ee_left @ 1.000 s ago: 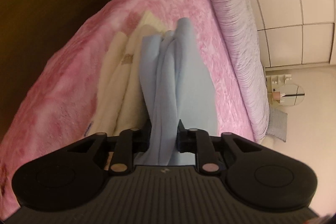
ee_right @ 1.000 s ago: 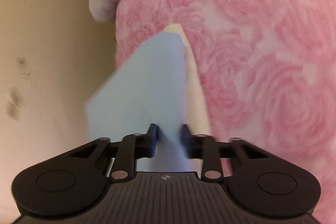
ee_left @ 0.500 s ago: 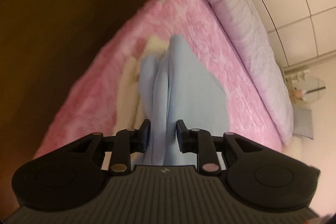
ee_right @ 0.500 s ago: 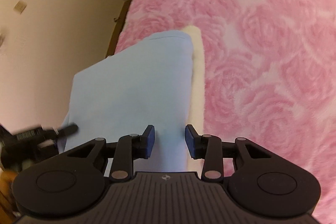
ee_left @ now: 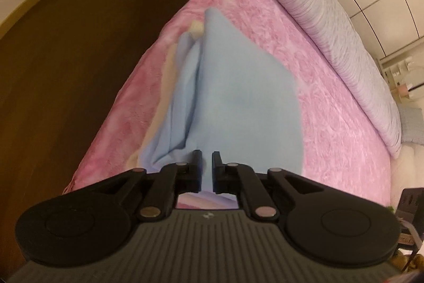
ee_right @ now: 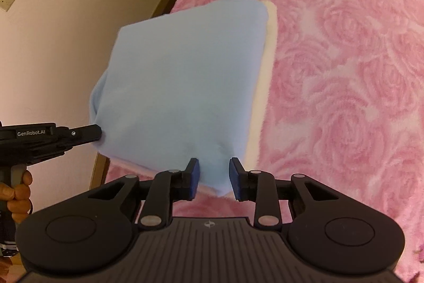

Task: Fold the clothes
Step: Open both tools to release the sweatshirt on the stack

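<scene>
A light blue garment [ee_left: 238,97] [ee_right: 180,81] is lifted off a cream garment [ee_right: 266,65] [ee_left: 197,28] that lies on the pink bed. My left gripper [ee_left: 206,154] is shut on one near corner, with the cloth bunched between its fingers. In the right wrist view the left gripper [ee_right: 99,133] grips the cloth's left edge. The other near corner sits between the blue pads [ee_right: 194,171] of my right gripper [ee_right: 214,162]. Its jaws are closing and both pads touch the cloth. The garment's near edge hangs stretched between the two grippers.
A pink rose-patterned blanket [ee_right: 344,97] [ee_left: 331,110] covers the bed. A grey ribbed bolster [ee_left: 331,17] runs along its far edge. Dark wood [ee_left: 66,70] borders the bed's left side, and a beige wall [ee_right: 66,31] stands left. A person's hand [ee_right: 18,192] holds the left gripper's handle.
Both grippers have risen and rolled, lifting the blue garment, which now hangs spread wide between them. The left gripper has come into the right wrist view and its fingers have drawn closer together.
</scene>
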Tool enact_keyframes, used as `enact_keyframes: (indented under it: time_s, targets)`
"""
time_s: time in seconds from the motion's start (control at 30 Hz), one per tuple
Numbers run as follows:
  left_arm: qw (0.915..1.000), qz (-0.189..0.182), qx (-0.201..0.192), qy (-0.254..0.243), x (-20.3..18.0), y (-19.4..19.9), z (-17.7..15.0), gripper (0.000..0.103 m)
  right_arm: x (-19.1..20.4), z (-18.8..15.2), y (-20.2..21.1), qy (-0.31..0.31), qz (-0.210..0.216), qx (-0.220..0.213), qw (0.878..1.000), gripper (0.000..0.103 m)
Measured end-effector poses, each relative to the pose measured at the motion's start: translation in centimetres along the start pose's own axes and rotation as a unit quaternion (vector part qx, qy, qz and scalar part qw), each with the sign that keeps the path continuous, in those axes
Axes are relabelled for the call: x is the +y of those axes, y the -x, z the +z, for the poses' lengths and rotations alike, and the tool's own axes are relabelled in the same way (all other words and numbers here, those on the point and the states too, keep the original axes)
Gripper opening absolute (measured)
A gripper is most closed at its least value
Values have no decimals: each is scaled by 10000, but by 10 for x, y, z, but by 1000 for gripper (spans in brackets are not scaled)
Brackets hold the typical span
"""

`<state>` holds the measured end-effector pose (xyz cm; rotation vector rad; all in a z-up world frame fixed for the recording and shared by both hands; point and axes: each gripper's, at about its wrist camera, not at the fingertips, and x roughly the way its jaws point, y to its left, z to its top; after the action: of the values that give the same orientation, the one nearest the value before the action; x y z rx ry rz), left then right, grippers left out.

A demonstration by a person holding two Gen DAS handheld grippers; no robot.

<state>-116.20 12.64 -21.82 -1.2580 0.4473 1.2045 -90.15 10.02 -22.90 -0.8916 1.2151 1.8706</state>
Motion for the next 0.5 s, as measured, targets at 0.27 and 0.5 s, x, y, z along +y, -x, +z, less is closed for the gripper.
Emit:
enact_keyframes:
  time_s: [0.27, 0.5]
  targets:
    - [9937, 752, -344, -758, -62, 69, -25, 26, 1, -3, 52, 176, -191, -200, 9995, 61]
    - [9847, 1312, -938, -665, -107, 132, -82, 47, 7, -9, 96, 815, 15, -363, 9960, 77]
